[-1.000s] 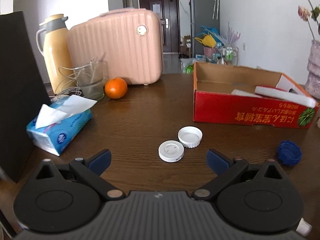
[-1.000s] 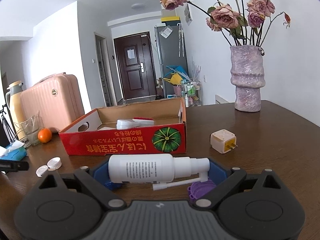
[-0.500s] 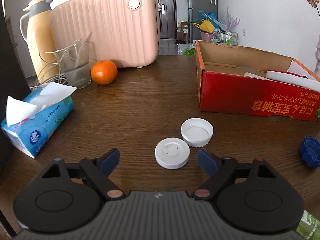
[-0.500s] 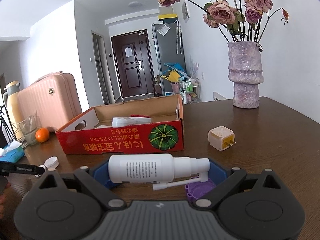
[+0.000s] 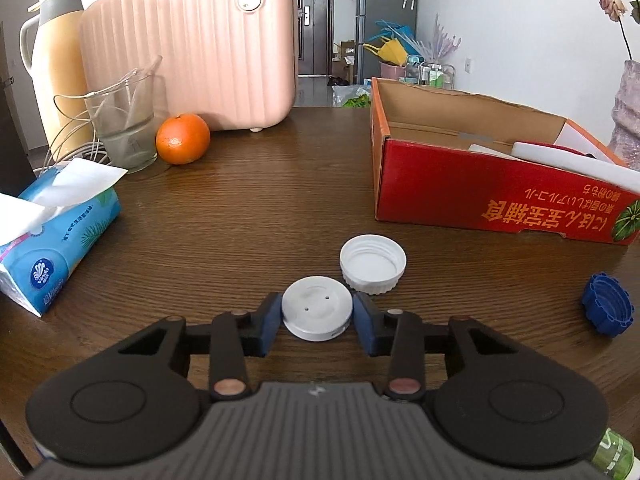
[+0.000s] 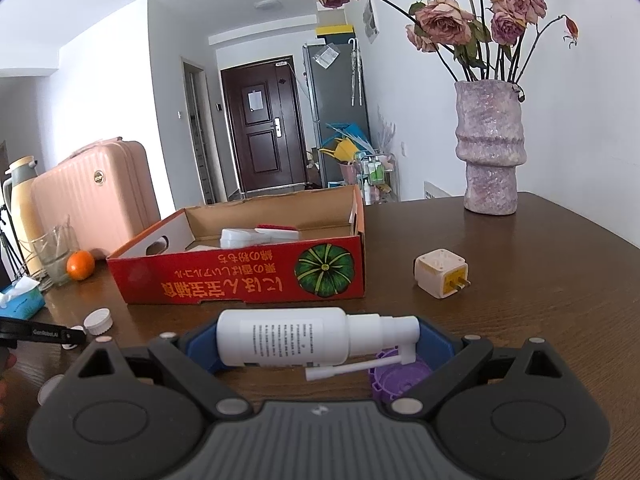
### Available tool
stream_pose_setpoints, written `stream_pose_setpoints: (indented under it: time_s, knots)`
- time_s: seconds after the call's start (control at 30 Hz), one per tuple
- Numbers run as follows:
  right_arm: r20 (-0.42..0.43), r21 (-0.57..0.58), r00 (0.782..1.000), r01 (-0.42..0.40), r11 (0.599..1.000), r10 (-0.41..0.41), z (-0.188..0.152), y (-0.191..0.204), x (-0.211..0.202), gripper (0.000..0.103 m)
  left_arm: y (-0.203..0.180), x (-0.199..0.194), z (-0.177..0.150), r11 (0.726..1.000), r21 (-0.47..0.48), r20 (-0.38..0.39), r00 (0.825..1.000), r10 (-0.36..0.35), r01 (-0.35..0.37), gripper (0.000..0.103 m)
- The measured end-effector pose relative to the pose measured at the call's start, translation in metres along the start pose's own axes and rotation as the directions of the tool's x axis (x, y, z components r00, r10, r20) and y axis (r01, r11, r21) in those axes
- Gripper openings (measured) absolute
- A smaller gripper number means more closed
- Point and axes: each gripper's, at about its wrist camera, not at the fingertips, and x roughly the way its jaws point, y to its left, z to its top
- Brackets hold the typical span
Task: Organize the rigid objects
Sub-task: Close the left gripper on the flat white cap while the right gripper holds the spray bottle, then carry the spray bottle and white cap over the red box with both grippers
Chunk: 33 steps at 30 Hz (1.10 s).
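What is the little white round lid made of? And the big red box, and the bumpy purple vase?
The white round lid looks like matte plastic: smooth, even and moulded. The red box is cardboard, showing brown inner walls under the printed outside. The purple vase looks like rough ceramic or stone, grainy and speckled, though I can't be sure.

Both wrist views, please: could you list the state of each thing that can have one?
Left gripper: shut on the flat white cap.
Right gripper: shut on the spray bottle, lying crosswise.
Ribbed white cap: open side up, free.
Blue cap: free on the table.
Red box: open, partly filled.
Tissue pack: open, tissue sticking out.
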Motion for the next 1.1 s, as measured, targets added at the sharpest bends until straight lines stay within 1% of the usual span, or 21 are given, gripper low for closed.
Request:
stream_pose_setpoints:
  time_s: [0.2,0.37,0.47,0.77,0.97,1.1]
  knots:
    - [0.013,-0.010,1.000,0.002,1.000,-0.002,0.000,0.002,-0.002,0.097,0.004,-0.011,0.000,1.000,-0.016,0.037,0.999,0.027,-0.026,0.040]
    - [0.016,-0.015,1.000,0.004,1.000,-0.004,0.000,0.002,-0.003,0.097,0.005,-0.031,-0.003,0.999,-0.026,0.094,0.995,0.039,-0.037,0.040]
    - [0.019,-0.018,1.000,0.005,1.000,-0.005,0.000,0.003,-0.003,0.097,0.002,-0.043,-0.006,0.998,-0.039,0.125,0.990,0.062,-0.058,0.040]
    - [0.024,-0.030,1.000,0.003,1.000,-0.002,-0.001,0.005,-0.004,0.097,-0.012,-0.079,-0.014,0.998,-0.063,0.202,0.979,0.031,-0.019,0.040]
    - [0.032,-0.042,0.999,-0.006,0.999,0.008,-0.002,0.009,-0.007,0.097,-0.028,-0.102,-0.021,0.998,-0.059,0.247,0.969,-0.015,0.030,0.040]
    - [0.036,-0.047,0.999,-0.018,0.999,0.019,-0.003,0.014,-0.011,0.097,-0.039,-0.112,-0.025,0.997,-0.046,0.257,0.966,-0.043,0.057,0.040]
